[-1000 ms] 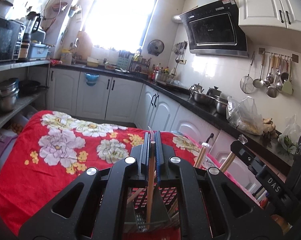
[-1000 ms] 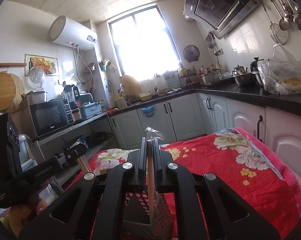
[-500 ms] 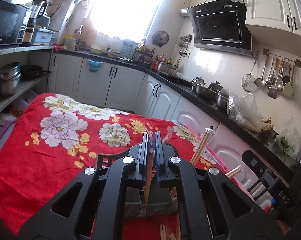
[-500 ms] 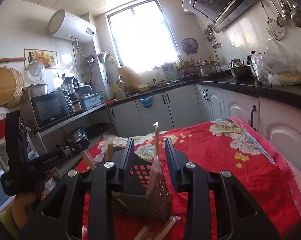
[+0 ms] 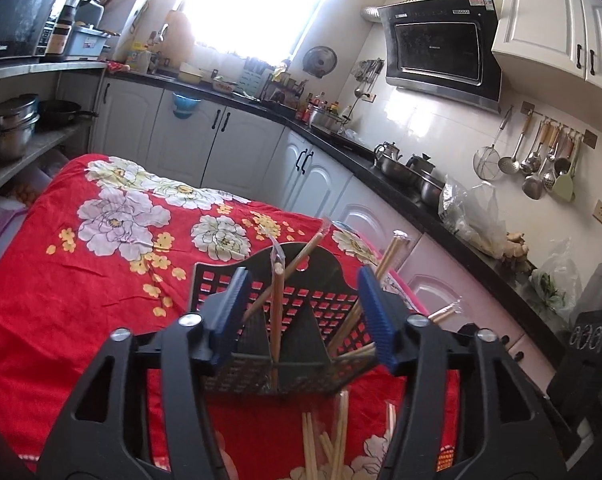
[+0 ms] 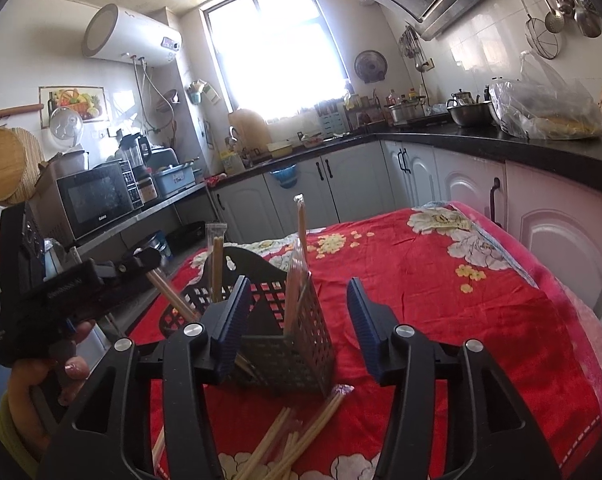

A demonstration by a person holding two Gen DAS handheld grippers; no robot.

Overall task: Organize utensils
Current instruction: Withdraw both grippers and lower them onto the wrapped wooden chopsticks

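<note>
both your tools, left tool [image 5: 301,320] and right tool [image 6: 297,320], gape empty; loose wrapped chopsticks [image 6: 289,440] lie lengthwise just below, before the black utensil caddy [image 6: 293,344].

Right in front of you stands the dark perforated plastic utensil caddy [image 5: 277,312], upright on the cloth, its slotted back panel rising to a curved top. Several pale wooden chopsticks in clear wrappers [image 5: 277,308] stand in its compartments: one nearly upright in the middle, another [image 5: 297,264] leaning across behind it, and a pair [image 5: 389,256] tilted out on your right side. From your right camera, one wrapped stick [image 6: 301,236] pokes tall above the caddy [image 6: 297,344]. More loose wooden chopsticks [image 6: 285,440] lie scattered flat just before its base.
</note>
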